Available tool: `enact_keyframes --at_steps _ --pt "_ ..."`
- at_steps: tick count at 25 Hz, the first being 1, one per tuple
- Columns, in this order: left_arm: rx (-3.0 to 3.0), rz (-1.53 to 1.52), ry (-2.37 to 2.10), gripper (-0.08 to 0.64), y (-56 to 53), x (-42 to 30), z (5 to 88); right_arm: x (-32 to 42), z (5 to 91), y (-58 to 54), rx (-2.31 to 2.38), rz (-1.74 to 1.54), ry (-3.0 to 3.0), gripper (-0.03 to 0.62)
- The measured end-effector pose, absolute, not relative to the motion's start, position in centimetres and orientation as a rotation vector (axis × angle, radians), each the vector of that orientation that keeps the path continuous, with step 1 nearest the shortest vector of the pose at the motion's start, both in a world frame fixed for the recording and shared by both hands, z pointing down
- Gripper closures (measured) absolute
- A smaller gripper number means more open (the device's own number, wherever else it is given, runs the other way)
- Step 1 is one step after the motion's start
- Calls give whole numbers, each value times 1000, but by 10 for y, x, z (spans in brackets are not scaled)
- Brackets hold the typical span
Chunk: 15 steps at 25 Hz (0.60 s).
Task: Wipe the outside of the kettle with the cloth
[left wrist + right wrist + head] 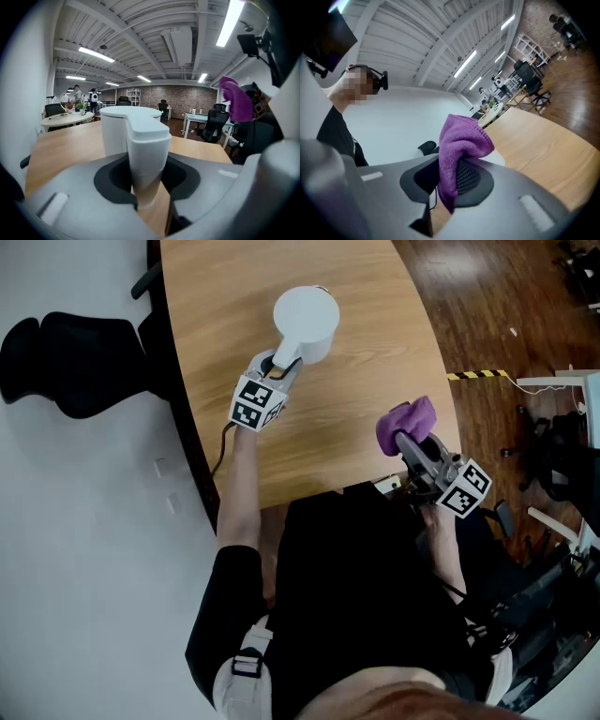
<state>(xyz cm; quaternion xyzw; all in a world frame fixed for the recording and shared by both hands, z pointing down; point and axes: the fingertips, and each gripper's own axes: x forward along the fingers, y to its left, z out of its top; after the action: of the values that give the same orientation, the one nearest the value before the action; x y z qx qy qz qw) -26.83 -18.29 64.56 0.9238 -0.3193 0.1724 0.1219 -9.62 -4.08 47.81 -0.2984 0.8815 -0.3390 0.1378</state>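
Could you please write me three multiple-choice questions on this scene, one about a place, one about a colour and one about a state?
1. Where does the kettle stand?
A. On the floor.
B. On the wooden table.
C. On a chair.

2. What colour is the cloth?
A. Purple.
B. Green.
C. Yellow.

3. What state is the left gripper in?
A. Open above the table.
B. Shut on the cloth.
C. Shut on the kettle's handle.

Answers:
1 B, the head view shows it on the tabletop.
2 A, it shows purple, pinched in the right gripper.
3 C, the left gripper view shows the jaws clamping the handle.
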Motion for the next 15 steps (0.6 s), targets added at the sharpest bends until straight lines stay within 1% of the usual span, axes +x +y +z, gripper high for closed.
enact_keyframes --at_steps 3,6,11,15 --pt "2712 533 -888 511 -122 -231 649 -115 475 -77 -773 -948 2733 534" --pt "2744 558 -865 511 -89 -215 660 -155 477 -100 -638 -851 2932 534" --pt "2707 456 -981 511 -47 -221 681 -251 495 -52 -279 -641 3269 534" --pt "2726 400 -999 508 -32 -209 678 -288 537 -6 -143 -311 3616 534"
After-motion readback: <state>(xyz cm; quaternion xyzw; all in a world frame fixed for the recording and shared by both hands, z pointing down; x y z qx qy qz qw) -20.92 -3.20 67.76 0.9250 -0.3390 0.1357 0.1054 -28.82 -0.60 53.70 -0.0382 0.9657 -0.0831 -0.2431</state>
